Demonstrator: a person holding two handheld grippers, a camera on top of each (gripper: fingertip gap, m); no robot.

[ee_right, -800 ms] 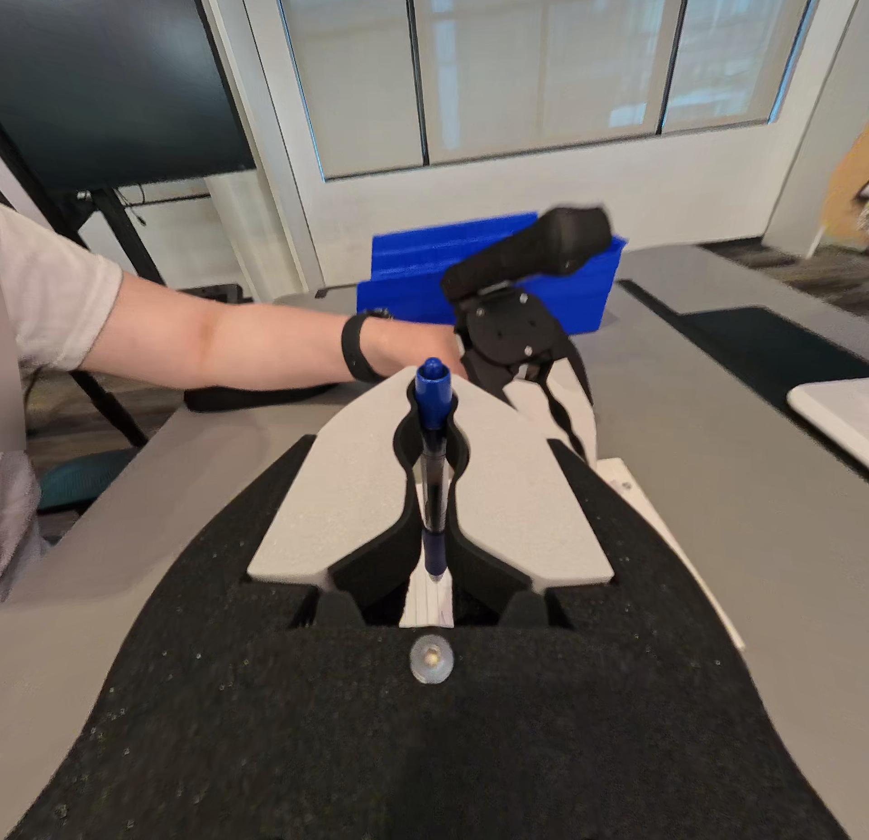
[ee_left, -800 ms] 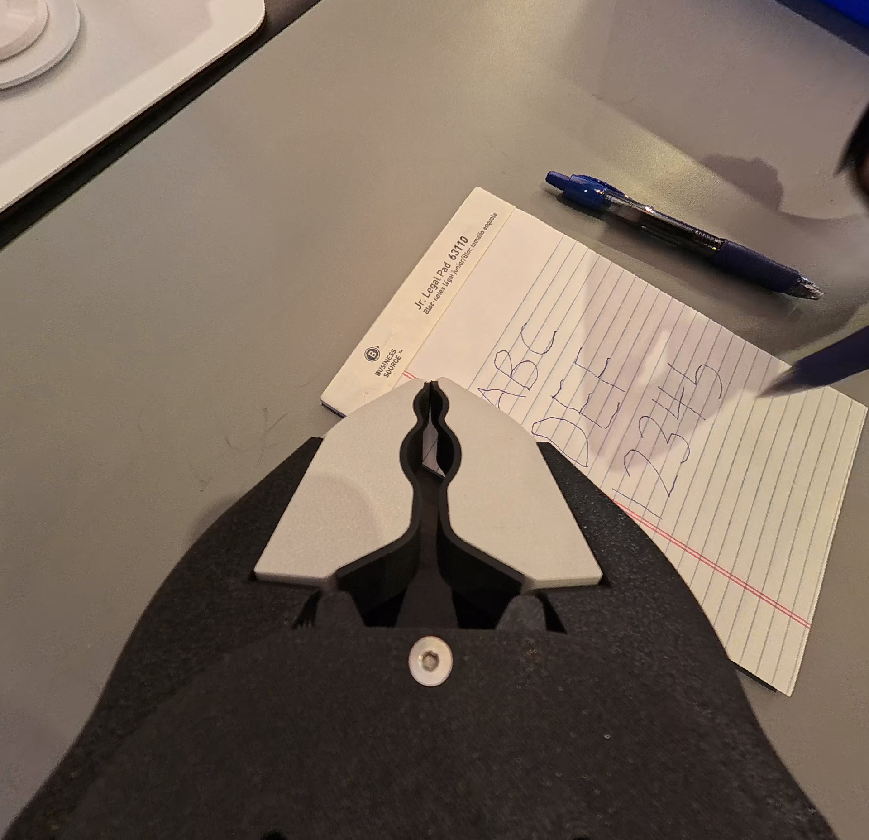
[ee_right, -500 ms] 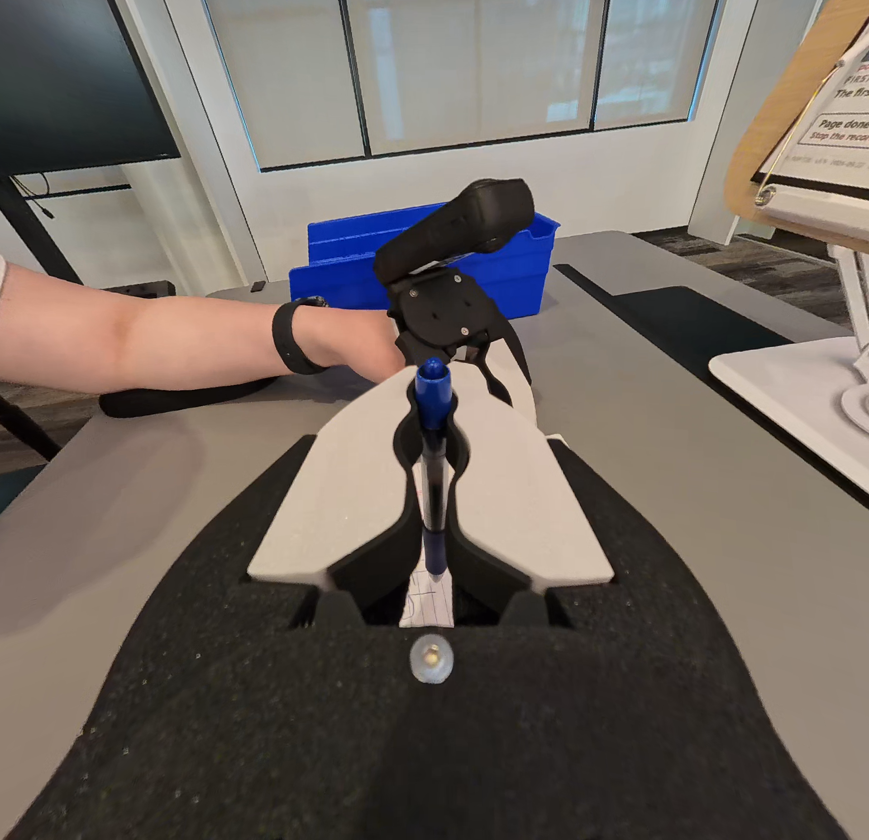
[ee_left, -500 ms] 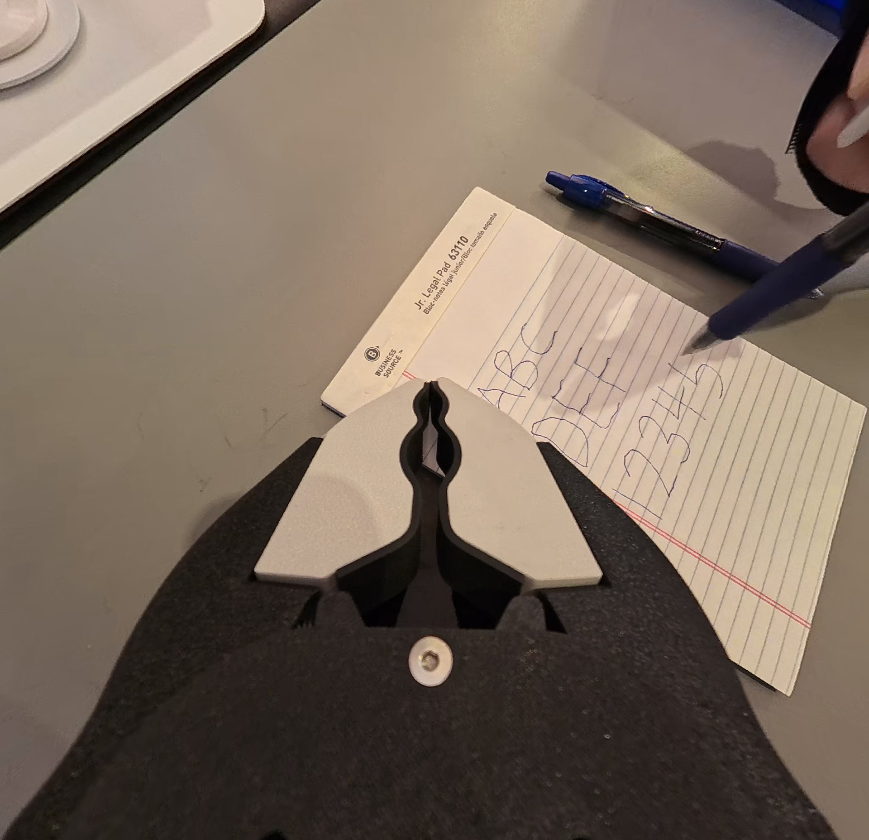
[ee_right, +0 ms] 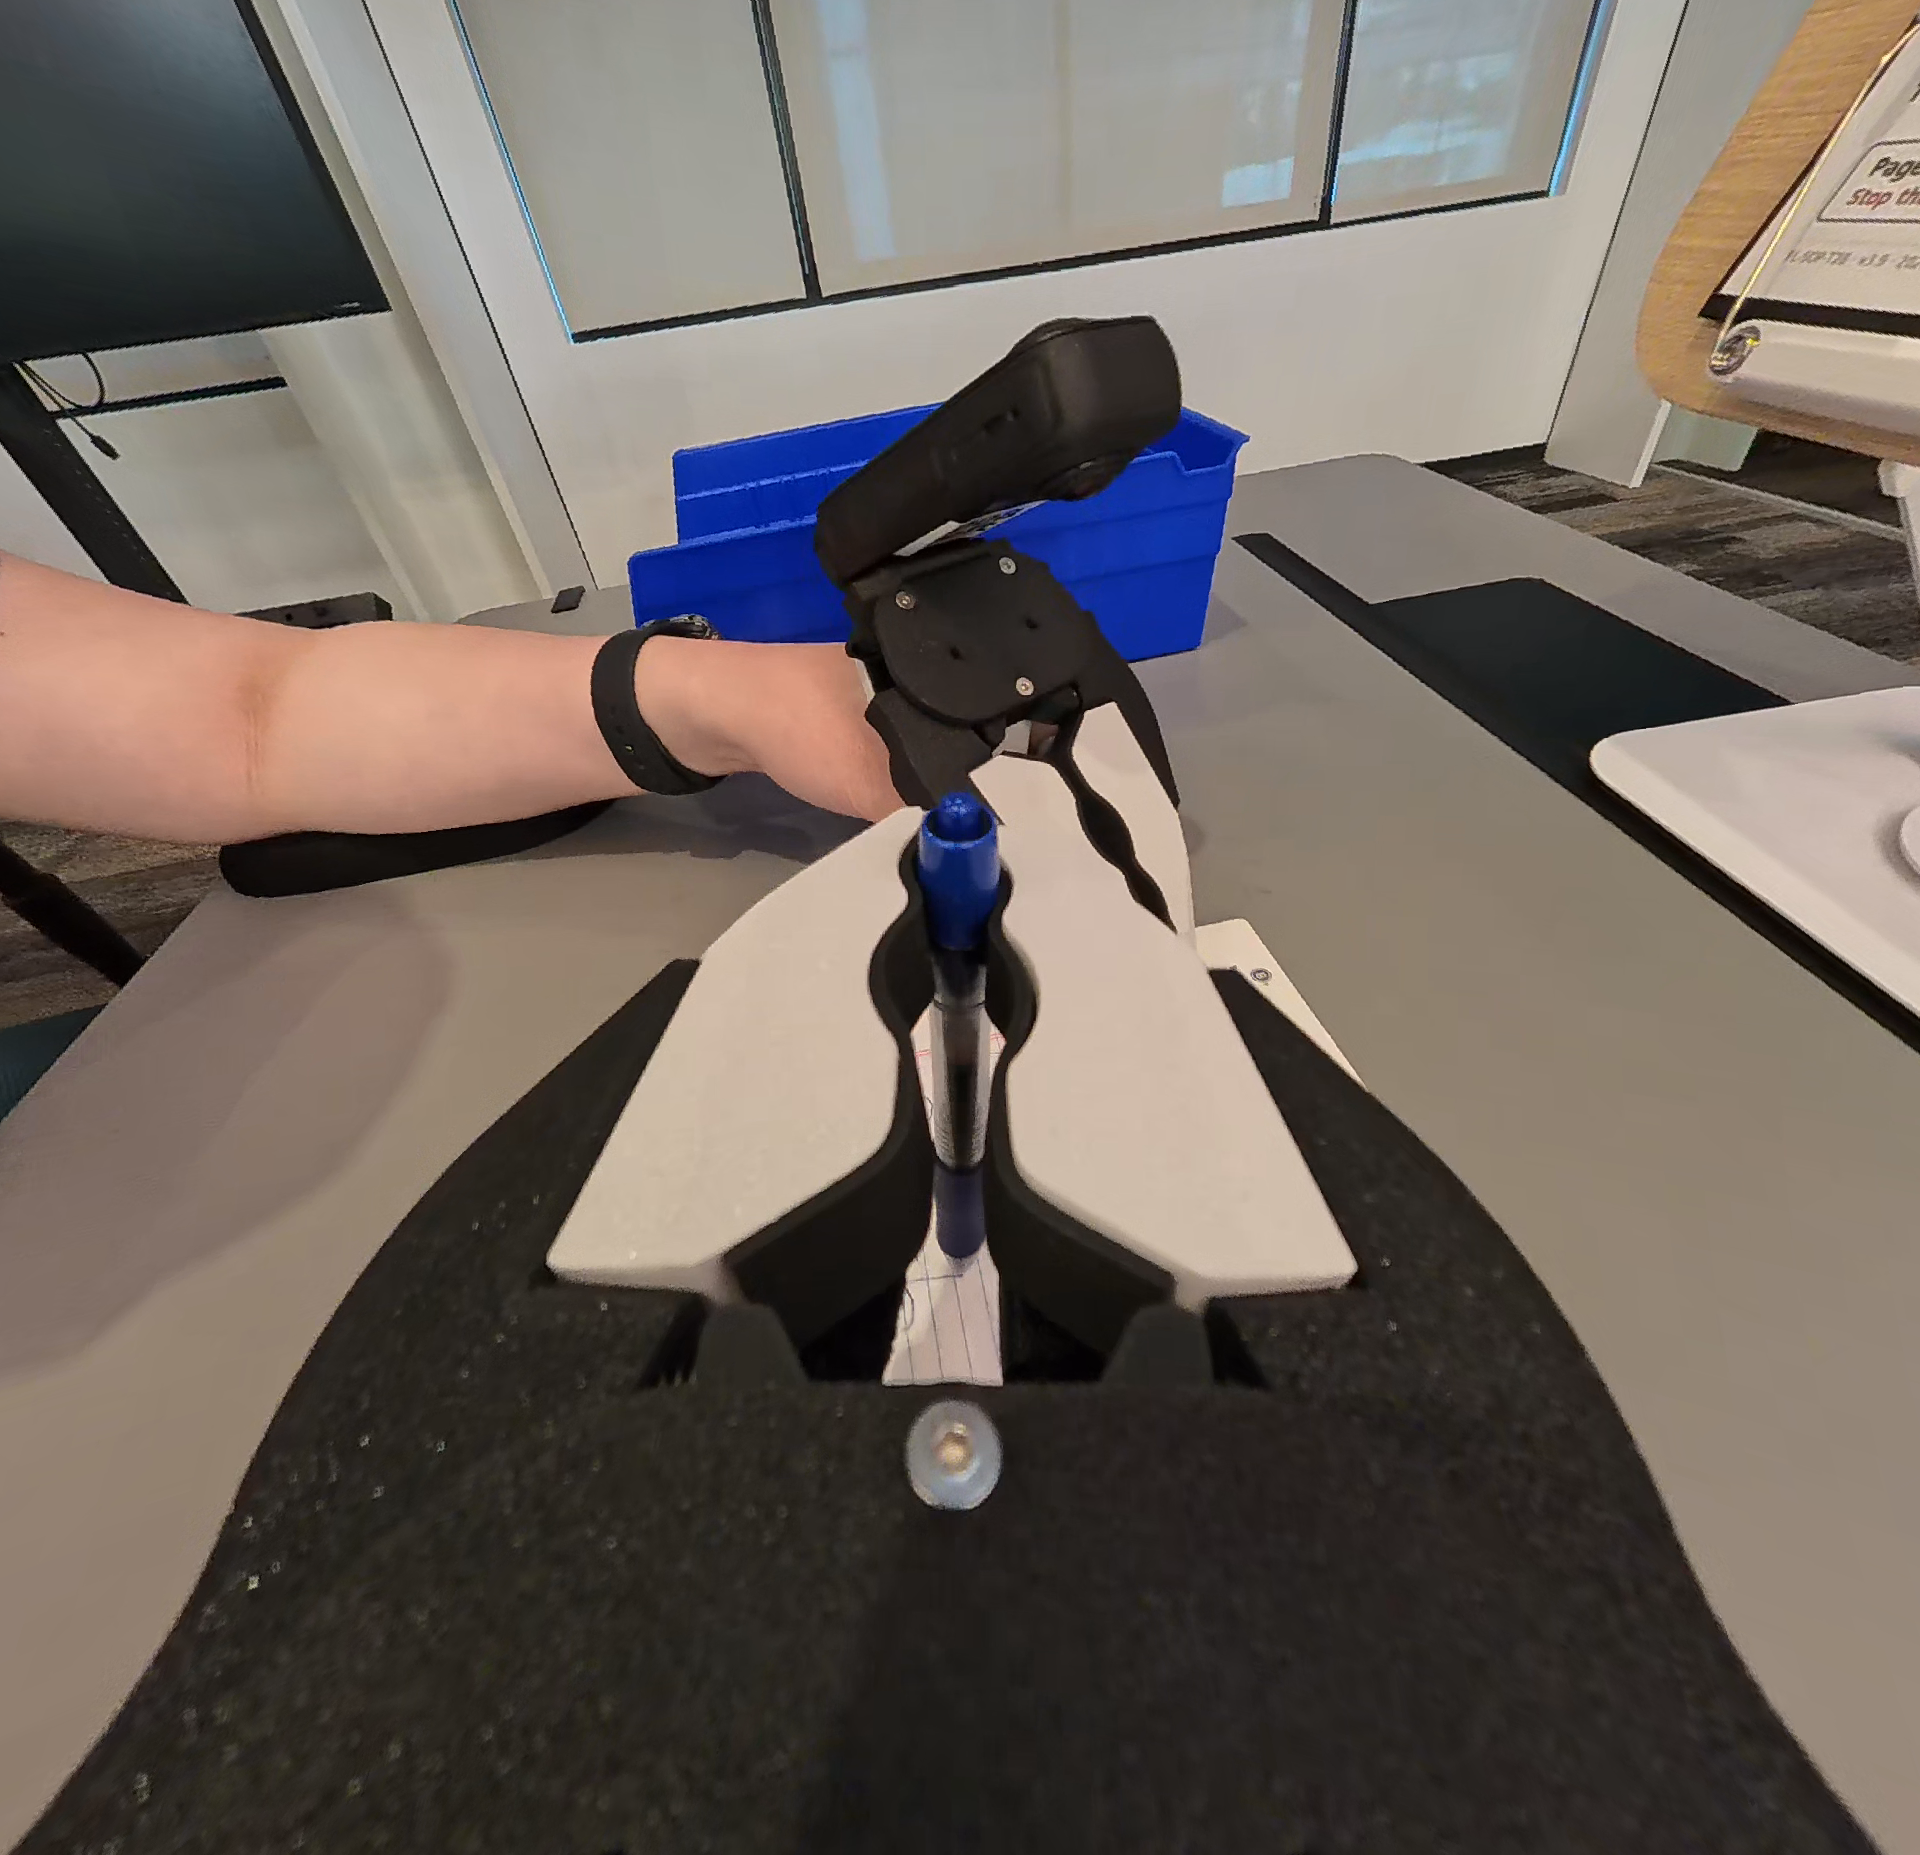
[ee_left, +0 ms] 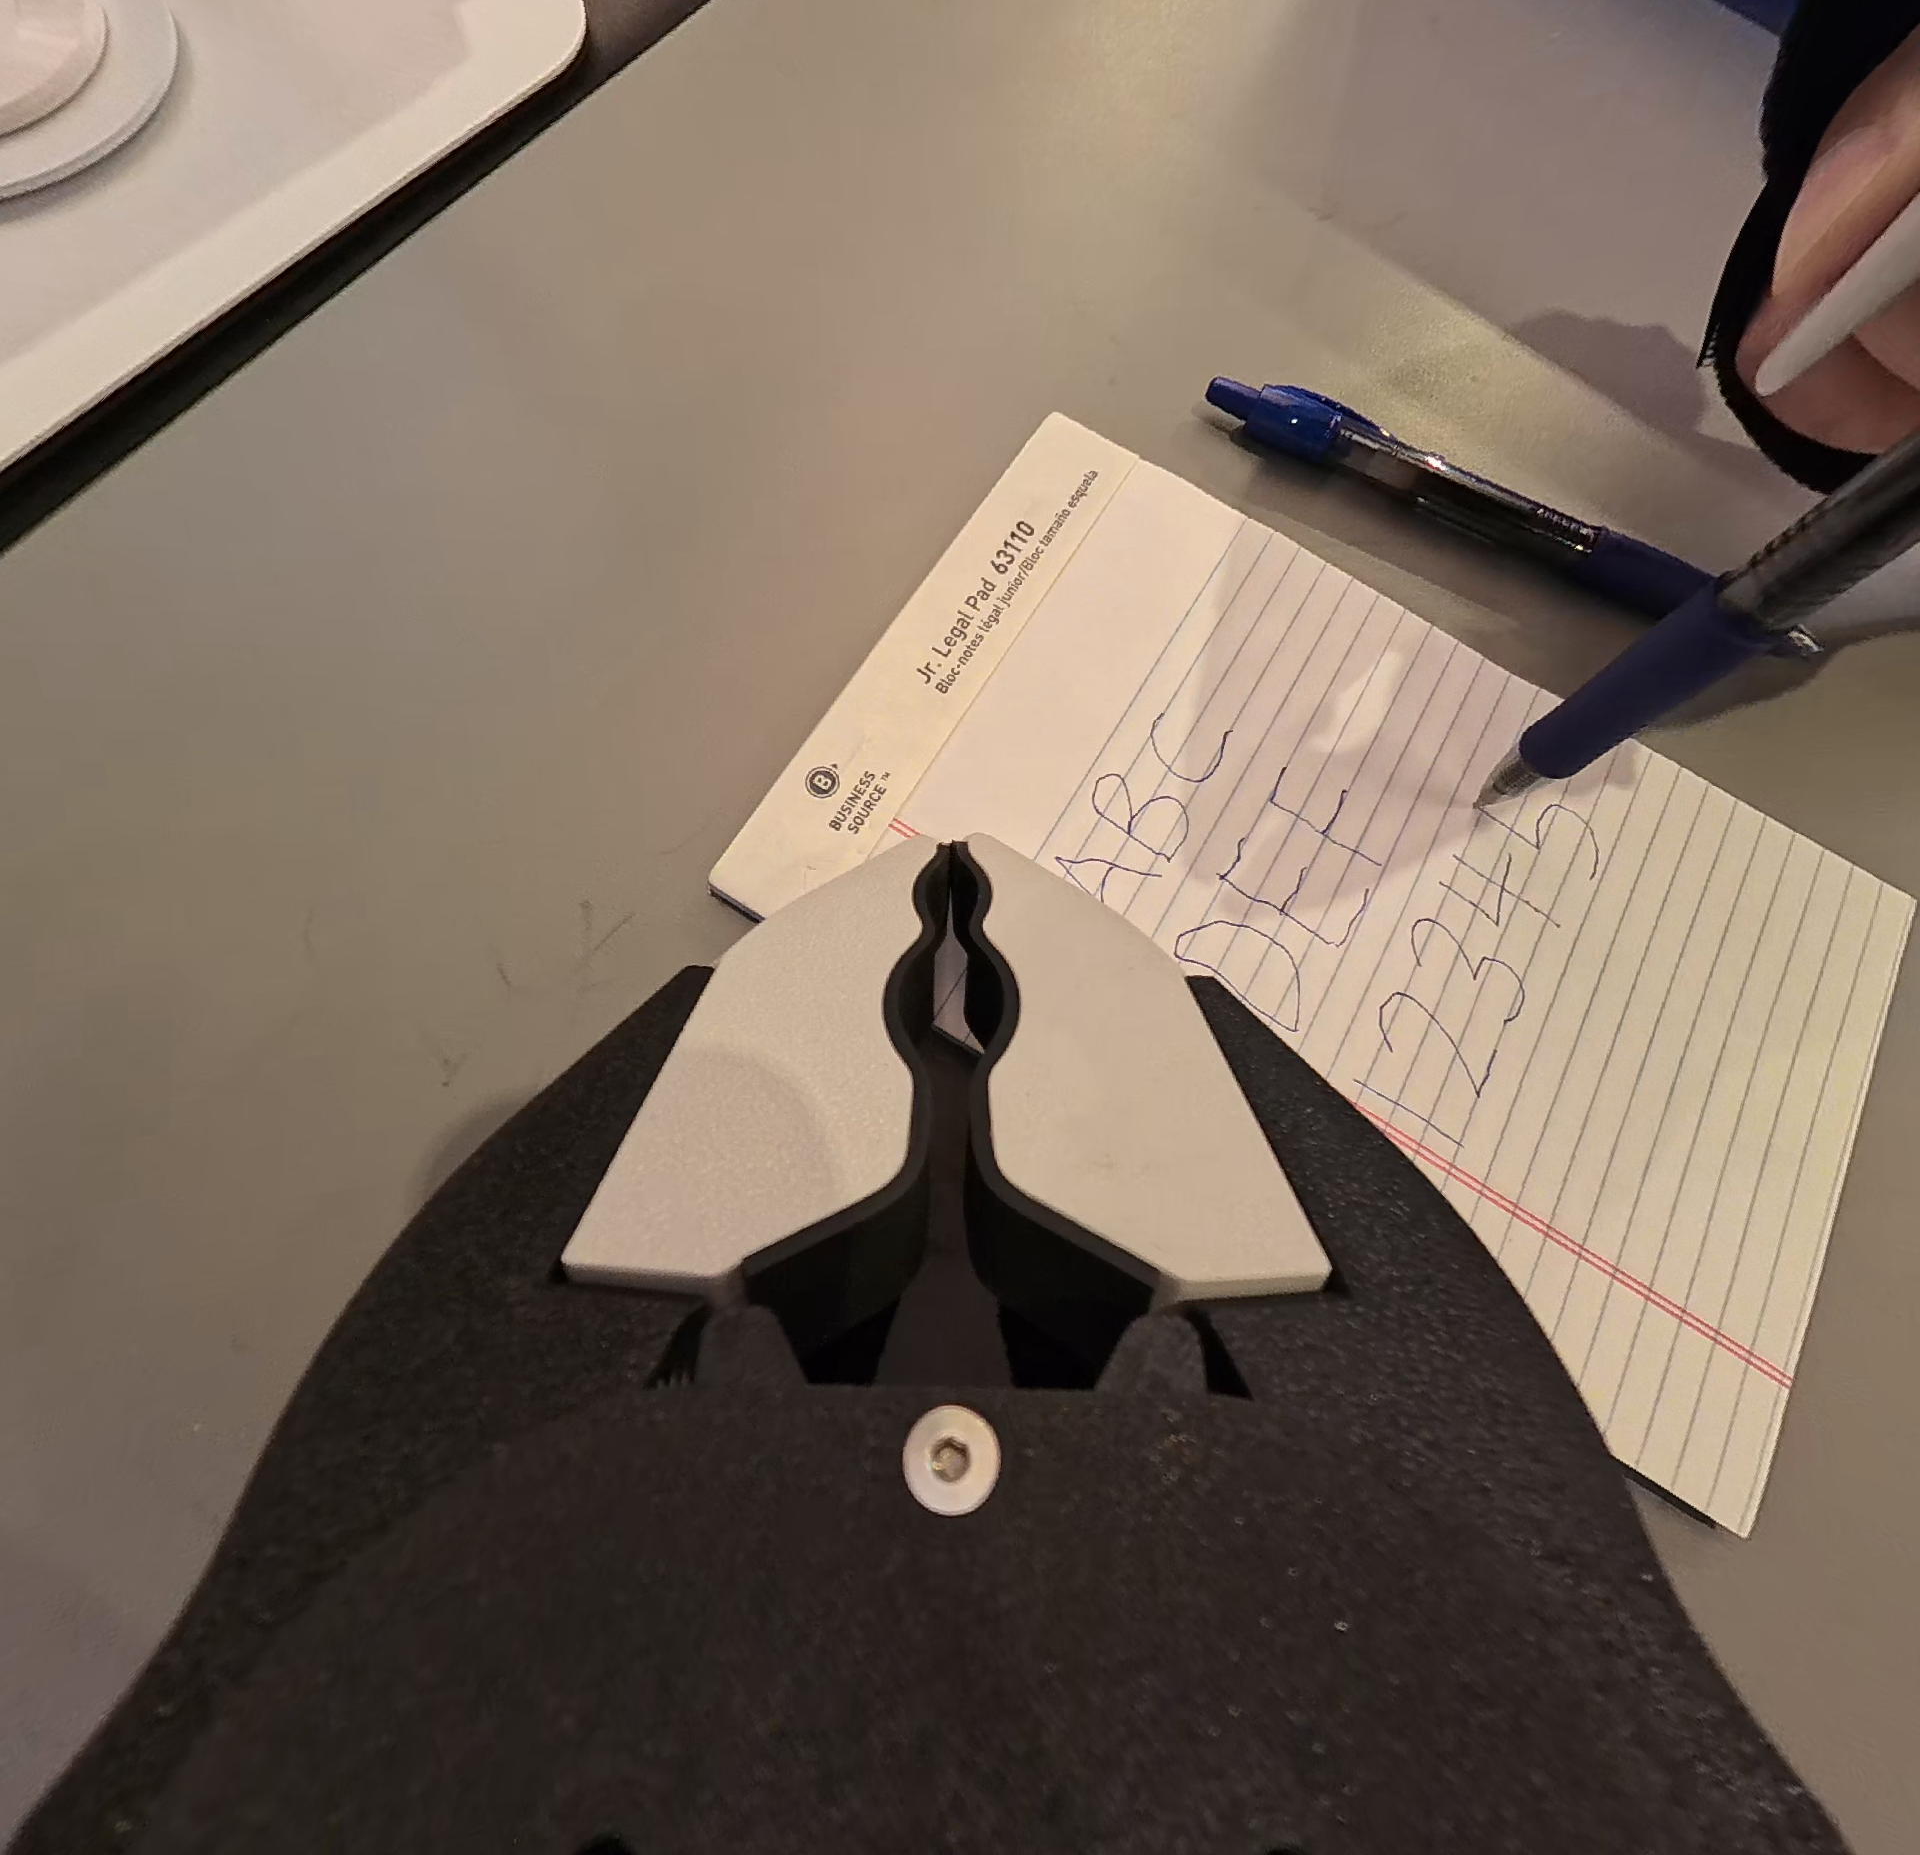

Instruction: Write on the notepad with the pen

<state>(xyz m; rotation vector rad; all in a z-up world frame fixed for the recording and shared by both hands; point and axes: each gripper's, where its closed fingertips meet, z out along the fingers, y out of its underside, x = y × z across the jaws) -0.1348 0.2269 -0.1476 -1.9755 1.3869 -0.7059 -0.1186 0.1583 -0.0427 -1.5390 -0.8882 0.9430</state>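
Note:
A white lined notepad (ee_left: 1558,1130) with blue handwriting lies on the grey table (ee_left: 623,558). My left gripper (ee_left: 954,851) is shut, and its tips rest on the pad's near-left corner. My right gripper (ee_right: 956,829) is shut on a blue pen (ee_right: 956,1057), which stands between its fingers. In the left wrist view that pen (ee_left: 1683,673) comes in from the right, and its tip touches the page just above the last written row. The right wrist view shows the left gripper (ee_right: 1132,891) pointing down onto the pad (ee_right: 1247,964).
A second blue pen (ee_left: 1455,486) lies on the table just beyond the pad. A white board (ee_left: 260,143) sits at the far left. A blue bin (ee_right: 935,548) stands behind the left gripper. A person's forearm (ee_right: 416,714) rests on the table. Some 12 cm of space lies between my two pairs of fingers.
The held pen has moved from the page's right edge inward and down until its tip meets the paper by the handwriting. The left gripper and the pad have not moved.

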